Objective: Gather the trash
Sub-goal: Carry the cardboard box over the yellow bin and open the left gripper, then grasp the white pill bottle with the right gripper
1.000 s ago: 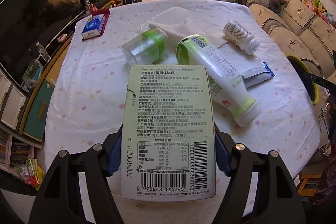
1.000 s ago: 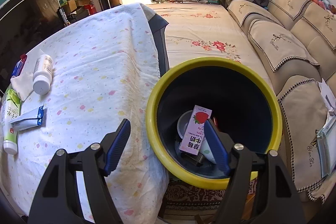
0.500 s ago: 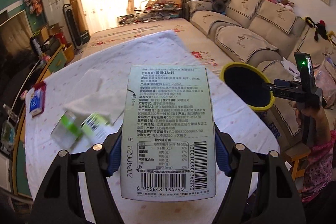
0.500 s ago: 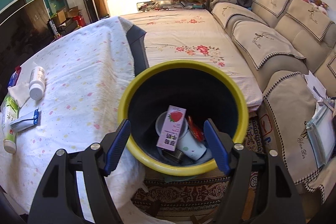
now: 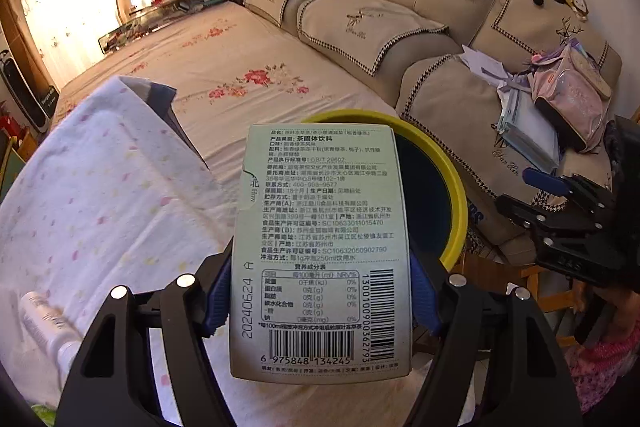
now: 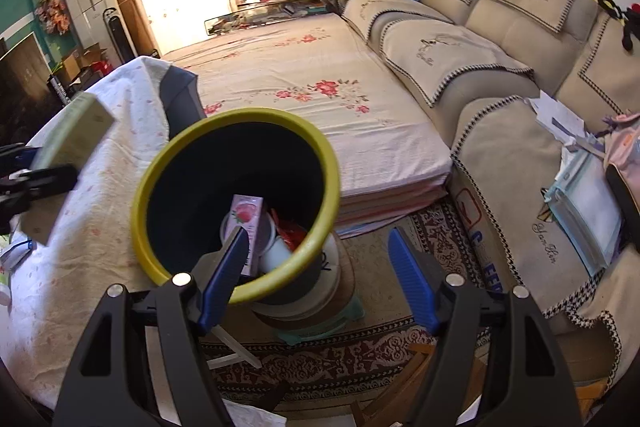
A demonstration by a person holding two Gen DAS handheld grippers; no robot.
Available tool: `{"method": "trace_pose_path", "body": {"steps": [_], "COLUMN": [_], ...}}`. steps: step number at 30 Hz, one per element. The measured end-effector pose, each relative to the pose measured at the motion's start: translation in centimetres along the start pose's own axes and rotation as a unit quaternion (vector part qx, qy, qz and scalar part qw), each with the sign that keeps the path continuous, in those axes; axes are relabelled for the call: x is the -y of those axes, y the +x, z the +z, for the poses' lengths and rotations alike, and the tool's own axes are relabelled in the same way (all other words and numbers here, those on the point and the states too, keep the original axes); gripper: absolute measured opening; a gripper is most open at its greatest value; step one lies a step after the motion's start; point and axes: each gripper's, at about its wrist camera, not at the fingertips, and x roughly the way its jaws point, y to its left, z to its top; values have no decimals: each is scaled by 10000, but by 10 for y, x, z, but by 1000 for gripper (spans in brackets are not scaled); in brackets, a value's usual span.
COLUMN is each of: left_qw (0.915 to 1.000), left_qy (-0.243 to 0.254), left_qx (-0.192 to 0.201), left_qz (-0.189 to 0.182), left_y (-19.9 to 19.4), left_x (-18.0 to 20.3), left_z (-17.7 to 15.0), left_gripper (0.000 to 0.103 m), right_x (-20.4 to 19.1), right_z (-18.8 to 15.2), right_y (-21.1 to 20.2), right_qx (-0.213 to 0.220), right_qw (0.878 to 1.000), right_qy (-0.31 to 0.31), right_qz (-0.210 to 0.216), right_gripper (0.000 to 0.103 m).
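Sofa (image 5: 400,27) behind; left gripper (image 5: 320,301) clamps carton (image 5: 320,247) near bin (image 6: 236,195), poss. over rim; right gripper (image 6: 316,283) gapes, holds nothing.

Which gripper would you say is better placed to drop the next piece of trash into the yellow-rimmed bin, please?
Left. The left gripper already clamps the pale green printed carton, close to the yellow-rimmed dark bin. The right gripper is open and empty.

Open bin (image 6: 320,147) mouth, trash (image 6: 250,223) below
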Motion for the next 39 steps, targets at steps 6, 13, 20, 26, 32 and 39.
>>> {"method": "trace_pose_path", "body": {"steps": [6,13,20,26,32,39], "left_qw": [9995,9999,9922,9754,9475,9170], "left_qy": [-42,-156,-629,-1205,-1801,-2643], "left_qx": [-306,67,1068,1704,1912,1926], "left_qz": [-67,-11,131,714,1822,2282], "left_y": [65,48,-67,-159,-220,-262], "left_x": [7,5,-26,-67,-112,-166], "left_z": [21,23,-21,-99,-190,-279], "left_gripper": [73,89,96,98,98,98], "right_x": [14,9,-17,-63,-135,-238], "right_z": [-4,-7,-7,-3,4,16], "right_y": [9,14,16,17,15,7], "right_qx": [-115,-159,-186,-180,-155,-97], "right_qw": [9998,9998,9996,9975,9898,9692], "right_qy": [121,92,-109,-517,-1163,-1964], "right_qz": [-72,31,209,442,807,1485], "right_gripper": [69,69,69,69,69,69]}}
